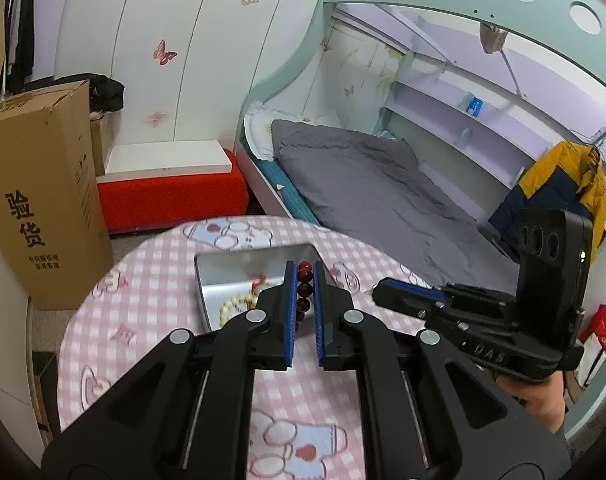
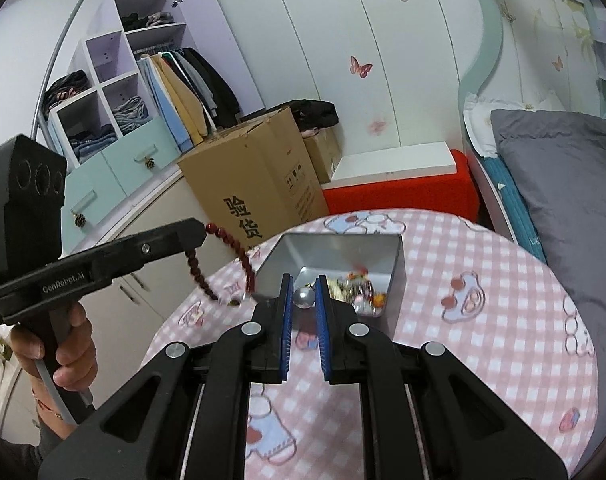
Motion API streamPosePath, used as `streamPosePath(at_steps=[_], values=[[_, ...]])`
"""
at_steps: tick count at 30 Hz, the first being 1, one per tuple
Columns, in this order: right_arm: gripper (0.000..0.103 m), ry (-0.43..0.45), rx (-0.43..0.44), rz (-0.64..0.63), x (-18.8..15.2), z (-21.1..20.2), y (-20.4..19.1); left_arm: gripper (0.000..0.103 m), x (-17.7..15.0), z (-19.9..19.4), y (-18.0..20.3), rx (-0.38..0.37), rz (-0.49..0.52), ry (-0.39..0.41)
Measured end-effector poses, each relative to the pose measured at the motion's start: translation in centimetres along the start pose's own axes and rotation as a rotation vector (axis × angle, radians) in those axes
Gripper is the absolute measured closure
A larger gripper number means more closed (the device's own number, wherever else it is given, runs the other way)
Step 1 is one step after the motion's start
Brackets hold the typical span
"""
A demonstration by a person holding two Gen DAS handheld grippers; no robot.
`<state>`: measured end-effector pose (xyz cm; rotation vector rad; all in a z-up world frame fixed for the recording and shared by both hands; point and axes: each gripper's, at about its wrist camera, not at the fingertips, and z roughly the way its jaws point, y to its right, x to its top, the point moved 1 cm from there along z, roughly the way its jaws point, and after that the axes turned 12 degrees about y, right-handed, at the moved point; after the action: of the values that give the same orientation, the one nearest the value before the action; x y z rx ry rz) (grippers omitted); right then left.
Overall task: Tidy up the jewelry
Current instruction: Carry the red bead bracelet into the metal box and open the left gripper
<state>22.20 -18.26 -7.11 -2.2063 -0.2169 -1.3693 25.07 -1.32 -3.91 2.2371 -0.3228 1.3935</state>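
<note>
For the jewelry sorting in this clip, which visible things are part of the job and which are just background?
Part of the job:
- dark red bead bracelet, held by the left gripper
- silver ball pendant, held by the right gripper
- metal tin with mixed jewelry inside

Just lying about:
- cardboard box
- red stool
- grey duvet
- yellow jacket

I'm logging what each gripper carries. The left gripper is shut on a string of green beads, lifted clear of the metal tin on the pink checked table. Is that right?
Not quite: the beads are dark red, not green. The left gripper is shut on the dark red bead string, and the right wrist view shows it dangling clear of the metal tin on the pink checked table.
</note>
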Motion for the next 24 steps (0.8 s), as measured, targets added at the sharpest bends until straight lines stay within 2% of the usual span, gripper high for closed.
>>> streamPosePath(at_steps=[5, 15, 24], values=[[0.093, -0.016, -0.017, -0.013, 0.4, 2.1, 0.3, 0.095, 0.8, 2.5, -1.3, 0.033, -0.012, -0.008], [0.093, -0.083, -0.050, -0.014, -0.8, 5.7, 1.2, 0.095, -1.5, 7.6, -3.6, 0.070, -0.047, -0.126], [0.093, -0.114, -0.067, 0.013, -2.0, 6.6, 2.3, 0.094, -2.8, 8.5, -4.5, 0.089, -0.079, -0.188]])
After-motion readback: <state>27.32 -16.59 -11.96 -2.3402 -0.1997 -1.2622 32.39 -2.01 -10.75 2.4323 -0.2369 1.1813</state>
